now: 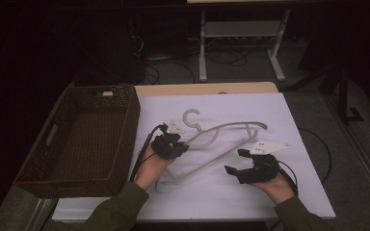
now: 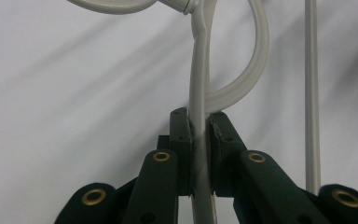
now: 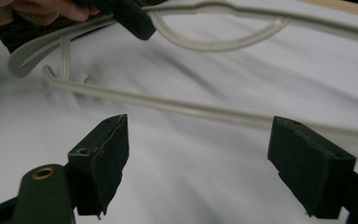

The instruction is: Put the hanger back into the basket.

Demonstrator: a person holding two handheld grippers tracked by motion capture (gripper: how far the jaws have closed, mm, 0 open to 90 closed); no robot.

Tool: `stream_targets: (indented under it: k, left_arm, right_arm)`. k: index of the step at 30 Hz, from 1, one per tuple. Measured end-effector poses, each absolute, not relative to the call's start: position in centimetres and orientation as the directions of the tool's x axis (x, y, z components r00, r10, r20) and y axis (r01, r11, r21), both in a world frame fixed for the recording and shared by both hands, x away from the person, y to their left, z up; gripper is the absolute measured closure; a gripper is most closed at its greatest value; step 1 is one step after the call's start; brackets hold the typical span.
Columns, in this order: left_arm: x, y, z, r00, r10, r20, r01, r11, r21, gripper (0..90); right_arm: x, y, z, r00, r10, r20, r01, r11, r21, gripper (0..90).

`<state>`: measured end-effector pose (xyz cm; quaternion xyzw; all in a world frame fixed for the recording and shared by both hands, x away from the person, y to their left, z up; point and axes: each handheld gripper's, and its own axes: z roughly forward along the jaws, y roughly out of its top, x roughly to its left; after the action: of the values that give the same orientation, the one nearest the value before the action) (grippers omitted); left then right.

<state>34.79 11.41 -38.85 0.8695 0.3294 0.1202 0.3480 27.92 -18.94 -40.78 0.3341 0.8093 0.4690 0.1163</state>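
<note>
A pale grey plastic clothes hanger (image 1: 231, 126) is over the white table cover (image 1: 270, 110), its hook pointing towards the far side. My left gripper (image 1: 172, 144) is shut on the hanger's left shoulder arm. In the left gripper view the pads (image 2: 216, 135) press on the thin arm of the hanger (image 2: 198, 84) from both sides. My right gripper (image 1: 235, 161) stands open near the hanger's lower bar, nothing between its jaws. In the right gripper view the bar of the hanger (image 3: 191, 109) runs just beyond the wide-apart fingertips of the right gripper (image 3: 198, 140), and the left gripper (image 3: 130, 16) holds the hanger at the top.
A dark woven basket (image 1: 127, 130) with nothing in it stands at the left of the table, close to my left hand. The table's wooden far edge (image 1: 207, 89) shows beyond the cover. Behind it are cables on the floor and a white table frame (image 1: 202, 53).
</note>
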Motion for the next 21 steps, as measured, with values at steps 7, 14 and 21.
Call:
stream_targets:
  k: [7, 14, 21]
  left_arm:
    - [35.5, 12.5, -36.4, 0.727, 0.686, -0.025, 0.505, -0.51, 0.696, 82.1]
    - [35.8, 13.5, -34.4, 0.716, 0.698, -0.027, 0.512, -0.498, 0.7, 82.1]
    - [35.7, 14.5, -32.7, 0.709, 0.705, -0.026, 0.513, -0.491, 0.704, 82.1]
  right_arm:
    - [27.6, -19.6, -40.2, -0.738, 0.664, 0.12, 0.417, 0.309, 0.855, 18.0]
    - [27.6, -20.0, -40.2, -0.726, 0.679, 0.109, 0.4, 0.287, 0.871, 13.8]
    - [27.3, -21.0, -40.6, -0.704, 0.7, 0.116, 0.41, 0.269, 0.871, 13.3]
